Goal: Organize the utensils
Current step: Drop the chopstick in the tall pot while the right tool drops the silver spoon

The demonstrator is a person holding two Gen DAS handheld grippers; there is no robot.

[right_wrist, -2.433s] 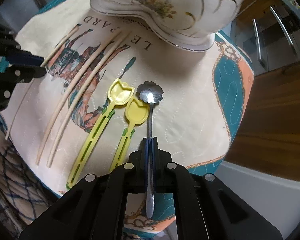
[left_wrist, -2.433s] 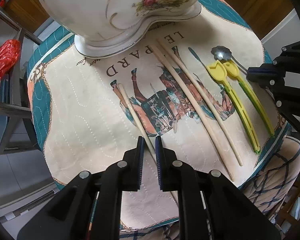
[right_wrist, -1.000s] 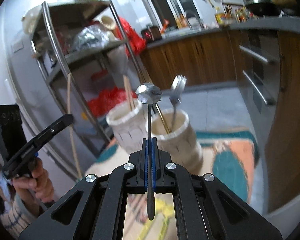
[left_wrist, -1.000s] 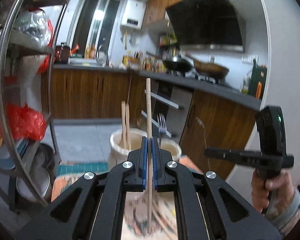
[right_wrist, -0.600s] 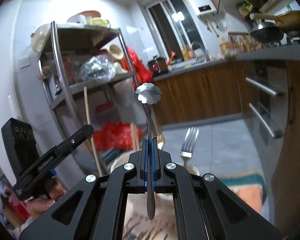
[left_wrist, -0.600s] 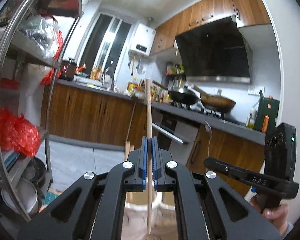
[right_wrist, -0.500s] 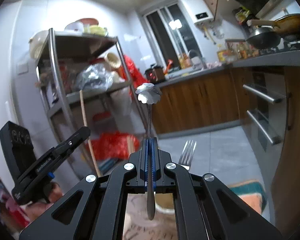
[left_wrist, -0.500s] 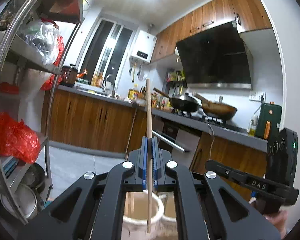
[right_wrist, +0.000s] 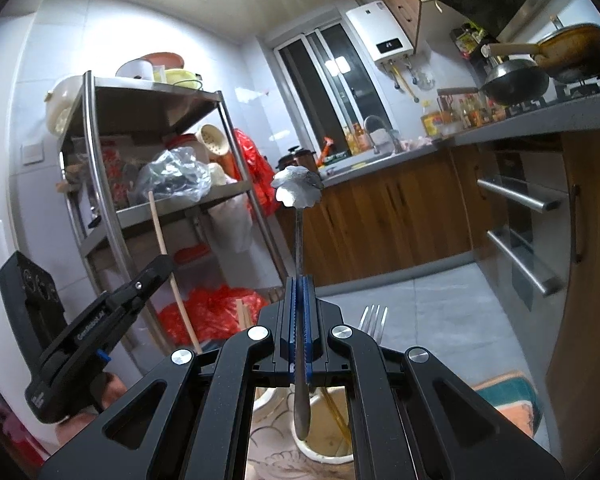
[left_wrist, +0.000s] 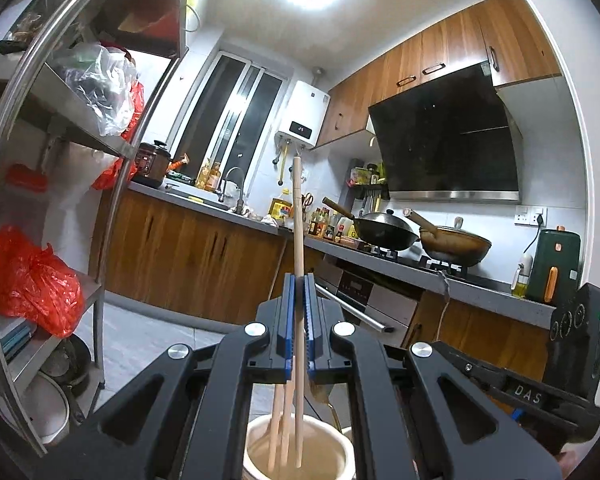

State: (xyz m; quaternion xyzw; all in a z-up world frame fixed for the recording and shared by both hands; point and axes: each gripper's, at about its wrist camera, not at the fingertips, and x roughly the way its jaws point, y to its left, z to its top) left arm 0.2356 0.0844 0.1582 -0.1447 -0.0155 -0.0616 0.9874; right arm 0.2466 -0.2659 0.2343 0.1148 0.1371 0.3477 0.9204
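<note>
My left gripper (left_wrist: 298, 320) is shut on a wooden chopstick (left_wrist: 297, 216) held upright. Its lower end hangs inside the left cup of a cream ceramic utensil holder (left_wrist: 256, 440), beside two other chopsticks (left_wrist: 280, 428). My right gripper (right_wrist: 299, 328) is shut on a metal spoon (right_wrist: 298, 192) with a flower-shaped bowl, held upright. The spoon's handle tip hangs just over the holder's right cup (right_wrist: 324, 454), which holds a fork (right_wrist: 374, 322). Each gripper shows in the other's view, the right one (left_wrist: 512, 396) and the left one (right_wrist: 100, 320).
A steel shelf rack (left_wrist: 60, 200) with red bags stands at the left. Wooden kitchen cabinets (left_wrist: 188, 256), an oven handle (right_wrist: 520, 200) and a stove with woks (left_wrist: 384, 232) lie behind. The patterned mat (right_wrist: 504, 396) shows under the holder.
Both grippers have lifted their utensils off the mat, turned them upright and moved over the holder. Over the last half second, the chopstick's lower end has come down into the left cup.
</note>
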